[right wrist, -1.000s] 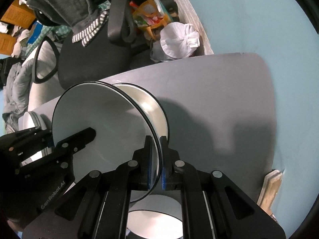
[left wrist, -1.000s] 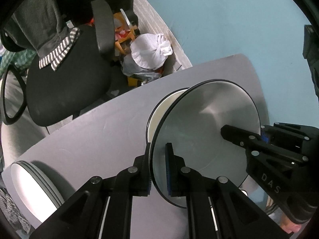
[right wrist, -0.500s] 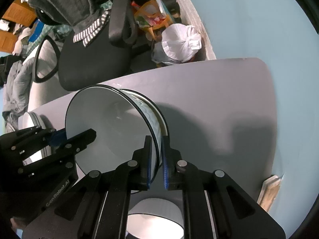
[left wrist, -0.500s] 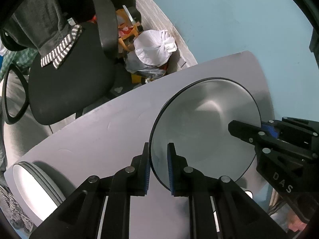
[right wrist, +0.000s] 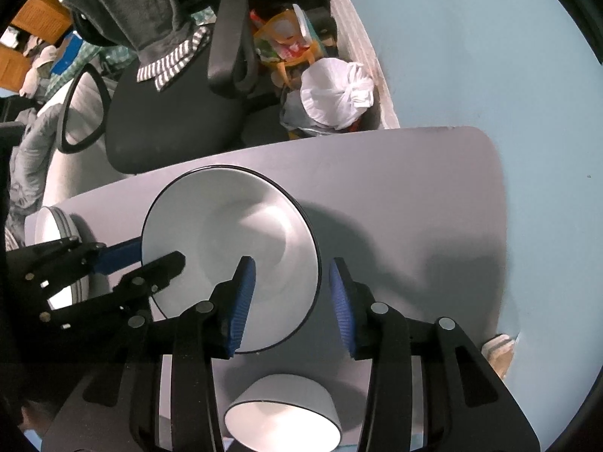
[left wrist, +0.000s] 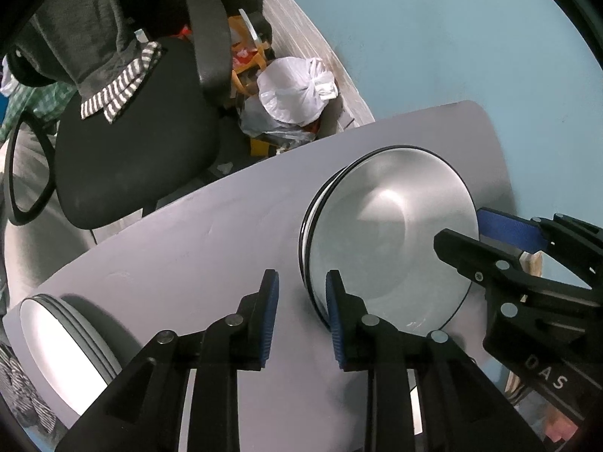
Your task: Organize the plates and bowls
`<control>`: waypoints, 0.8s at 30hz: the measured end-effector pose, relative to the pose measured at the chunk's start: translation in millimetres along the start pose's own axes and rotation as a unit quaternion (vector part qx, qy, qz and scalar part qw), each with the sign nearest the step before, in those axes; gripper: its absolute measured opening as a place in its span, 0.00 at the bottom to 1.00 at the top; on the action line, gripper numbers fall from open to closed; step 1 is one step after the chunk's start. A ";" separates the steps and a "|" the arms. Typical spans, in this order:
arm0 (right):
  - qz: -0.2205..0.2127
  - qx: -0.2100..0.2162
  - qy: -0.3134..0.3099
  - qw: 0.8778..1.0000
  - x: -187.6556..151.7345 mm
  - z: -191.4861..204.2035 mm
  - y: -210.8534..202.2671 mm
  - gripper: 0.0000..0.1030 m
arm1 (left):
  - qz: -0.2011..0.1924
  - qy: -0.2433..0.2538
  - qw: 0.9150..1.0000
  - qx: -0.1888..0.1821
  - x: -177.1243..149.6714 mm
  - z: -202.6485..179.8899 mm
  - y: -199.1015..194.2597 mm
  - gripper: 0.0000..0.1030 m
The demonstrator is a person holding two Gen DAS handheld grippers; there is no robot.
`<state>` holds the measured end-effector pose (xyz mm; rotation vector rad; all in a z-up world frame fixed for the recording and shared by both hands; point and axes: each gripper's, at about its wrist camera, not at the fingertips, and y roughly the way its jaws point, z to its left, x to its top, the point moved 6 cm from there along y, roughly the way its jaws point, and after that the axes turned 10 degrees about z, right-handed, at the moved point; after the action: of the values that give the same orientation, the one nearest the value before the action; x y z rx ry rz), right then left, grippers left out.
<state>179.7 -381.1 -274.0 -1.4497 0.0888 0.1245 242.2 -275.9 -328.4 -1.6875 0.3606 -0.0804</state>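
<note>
A white plate with a dark rim (left wrist: 392,233) (right wrist: 226,233) lies flat on top of a stack of like plates on the grey table (left wrist: 188,263). My left gripper (left wrist: 301,282) straddles its left rim. The jaws are opening, and the blue pads (left wrist: 269,312) stand off the rim. At the opposite rim my right gripper (right wrist: 292,263) is also opening, the rim loose between its pads (right wrist: 341,301). Each gripper shows in the other's view, the right gripper (left wrist: 459,226) and the left gripper (right wrist: 160,250). A second plate stack (left wrist: 64,346) (right wrist: 52,226) sits at the table's left end.
A grey bowl (right wrist: 282,410) stands on the table just below my right gripper. Beyond the table's far edge are a black office chair (left wrist: 132,158) draped with clothes and a white plastic bag (left wrist: 297,90) on the floor. A blue wall (right wrist: 490,56) borders the table on the right.
The plate, held tilted above the stack by both grippers, has come down flat onto it. Both grippers have opened off its rim.
</note>
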 end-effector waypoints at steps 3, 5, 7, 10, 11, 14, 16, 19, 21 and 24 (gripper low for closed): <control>-0.009 -0.007 0.001 1.000 -3.4 0.7 -5.5 0.39 | -0.008 -0.006 1.000 -0.002 -4.7 3.1 -7.3 0.33; -0.017 -0.011 0.004 1.000 -5.5 0.3 -10.8 0.41 | -0.019 -0.007 1.000 0.000 -9.1 4.2 -14.6 0.40; -0.027 -0.016 0.008 0.999 -7.7 0.5 -16.9 0.48 | -0.029 -0.004 1.000 0.003 -12.5 4.3 -20.4 0.40; -0.046 -0.017 0.013 0.999 -10.4 2.6 -28.5 0.52 | -0.047 -0.003 0.999 0.012 -19.0 7.2 -31.0 0.45; -0.053 -0.019 0.015 0.998 -11.1 3.3 -32.8 0.52 | -0.056 -0.003 0.998 0.016 -22.3 8.4 -36.6 0.48; -0.071 -0.024 0.016 0.997 -13.2 5.6 -45.2 0.53 | -0.078 0.001 0.997 0.023 -29.3 10.4 -49.5 0.52; -0.082 -0.026 0.019 0.996 -14.6 7.3 -52.3 0.56 | -0.092 0.002 0.995 0.026 -34.4 11.5 -58.5 0.53; -0.096 -0.025 0.022 0.995 -19.6 10.7 -62.3 0.57 | -0.110 0.003 0.994 0.026 -41.2 12.9 -71.8 0.55; -0.106 -0.023 0.022 0.994 -24.0 13.4 -70.2 0.57 | -0.125 0.002 0.992 0.024 -46.9 12.9 -82.8 0.56; -0.120 -0.024 0.023 0.992 -29.6 17.4 -80.2 0.57 | -0.146 0.000 0.989 0.018 -53.6 13.0 -98.0 0.57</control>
<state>161.2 -374.1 -188.9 -1.4992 -0.0516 -0.1041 213.4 -238.1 -226.5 -1.6939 0.1080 -0.3018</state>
